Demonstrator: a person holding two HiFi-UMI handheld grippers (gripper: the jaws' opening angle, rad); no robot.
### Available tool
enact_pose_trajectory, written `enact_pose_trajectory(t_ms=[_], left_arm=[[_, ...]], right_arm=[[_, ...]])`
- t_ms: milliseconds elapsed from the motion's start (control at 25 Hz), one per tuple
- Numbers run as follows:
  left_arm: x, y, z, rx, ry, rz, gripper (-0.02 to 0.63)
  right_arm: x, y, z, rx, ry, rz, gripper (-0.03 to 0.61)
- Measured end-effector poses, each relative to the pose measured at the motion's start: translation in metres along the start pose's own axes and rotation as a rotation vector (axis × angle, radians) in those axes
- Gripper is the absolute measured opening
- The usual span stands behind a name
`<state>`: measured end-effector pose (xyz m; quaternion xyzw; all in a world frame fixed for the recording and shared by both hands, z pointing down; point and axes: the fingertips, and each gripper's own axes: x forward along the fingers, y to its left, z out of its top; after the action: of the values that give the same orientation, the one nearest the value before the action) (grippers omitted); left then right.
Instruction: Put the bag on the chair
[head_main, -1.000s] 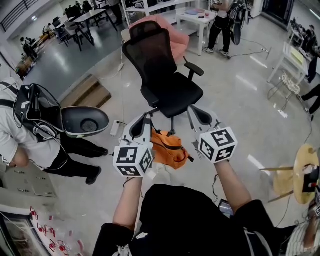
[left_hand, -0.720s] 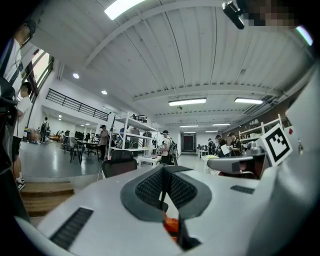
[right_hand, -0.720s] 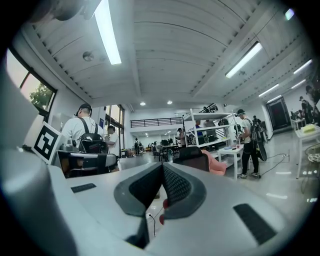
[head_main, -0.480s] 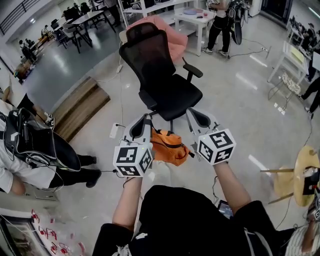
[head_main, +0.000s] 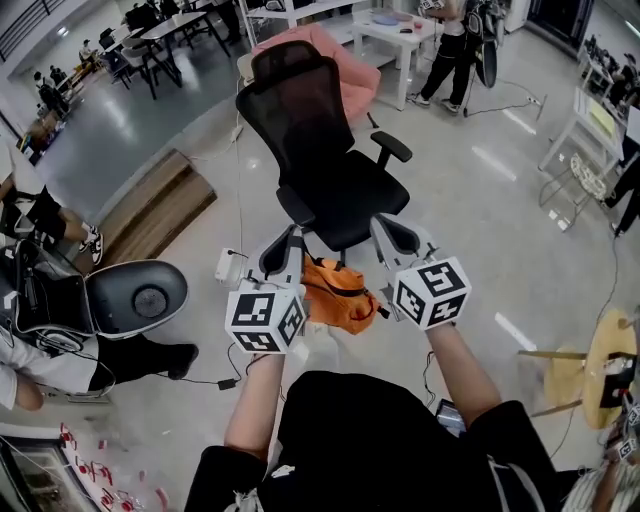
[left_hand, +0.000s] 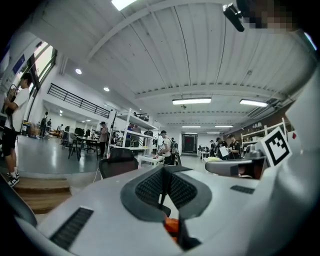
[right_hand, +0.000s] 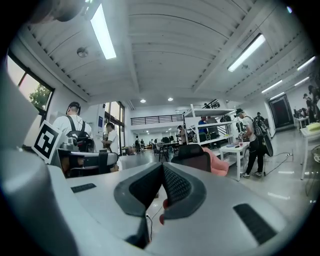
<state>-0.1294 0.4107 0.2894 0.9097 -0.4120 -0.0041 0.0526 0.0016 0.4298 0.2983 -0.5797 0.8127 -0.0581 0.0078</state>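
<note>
A black mesh office chair (head_main: 345, 195) stands just ahead of me on the grey floor. An orange bag (head_main: 335, 295) hangs in the air between my two grippers, short of the chair's seat. My left gripper (head_main: 290, 240) is shut on a dark strap of the bag, and orange cloth (left_hand: 171, 226) shows under its jaws (left_hand: 163, 172). My right gripper (head_main: 385, 230) is also shut, with a bit of the reddish bag (right_hand: 164, 204) below its closed jaws (right_hand: 162, 167). Both grippers point level at the chair, whose backrest (right_hand: 192, 155) shows ahead.
A pink cushion (head_main: 345, 65) and a white table (head_main: 395, 35) stand behind the chair. A person with a backpack and a grey shell seat (head_main: 140, 295) are at the left. A wooden step (head_main: 150, 205), a power strip (head_main: 228, 265) and a wooden stool (head_main: 600, 360) sit around.
Both grippers and the hanging bag have moved forward towards the chair. The person at the left has shifted, and the grey shell seat shows again.
</note>
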Motion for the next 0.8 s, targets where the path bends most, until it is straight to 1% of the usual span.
enact_pose_trajectory(t_ms=[160,400,680,800], left_arm=[[0.033,0.026,0.002,-0.005,0.002,-0.004,0.006],[0.087,0.081,0.004,-0.009,0.023,-0.005,0.006],[0.146,0.143,0.022,-0.007,0.029,-0.025,0.006],[0.169,0.175,0.024,-0.014,0.033,-0.025,0.006]], right_arm=[[0.041,-0.016,0.000,0.005,0.011,-0.005,0.002],[0.110,-0.032,0.002,0.008,0.031,-0.014,0.000],[0.199,-0.048,0.016,-0.002,0.053,-0.030,0.001],[0.236,-0.053,0.019,-0.011,0.057,-0.037,0.000]])
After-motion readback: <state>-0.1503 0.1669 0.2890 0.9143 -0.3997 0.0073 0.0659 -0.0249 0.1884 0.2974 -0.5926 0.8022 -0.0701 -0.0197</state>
